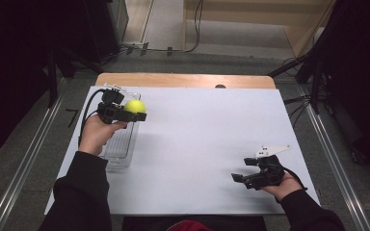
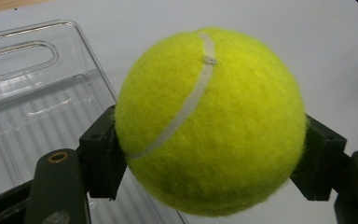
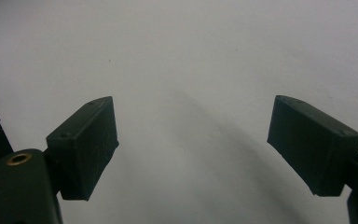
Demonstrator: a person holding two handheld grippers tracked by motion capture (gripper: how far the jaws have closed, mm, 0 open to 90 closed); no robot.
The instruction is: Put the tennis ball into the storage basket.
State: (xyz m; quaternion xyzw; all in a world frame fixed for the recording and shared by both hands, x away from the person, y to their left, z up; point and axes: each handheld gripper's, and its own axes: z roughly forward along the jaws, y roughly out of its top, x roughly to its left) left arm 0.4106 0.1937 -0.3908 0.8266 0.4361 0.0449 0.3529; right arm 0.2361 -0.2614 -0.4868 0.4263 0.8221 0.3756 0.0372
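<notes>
A: Where's the fuzzy yellow tennis ball (image 2: 209, 123)?

B: Pinched between the left gripper (image 1: 131, 115)'s black fingers, above the ribbed clear plastic tray (image 1: 120, 144) near the tabletop (image 1: 197, 144)'s left edge.

A: Right gripper (image 1: 244, 170)?

B: Fingers spread, holding nothing.

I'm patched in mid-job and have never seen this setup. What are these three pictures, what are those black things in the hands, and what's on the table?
A person sits at a white table and holds a hand-held set of black tongs in each hand. The high view looks down from above the person. The other two pictures come from small cameras riding on each set of tongs, looking along the jaws. The left tongs are closed on a yellow tennis ball, held above a clear plastic tray at the table's left side. The right tongs stand open with nothing between them, over bare table near the right edge.
</notes>
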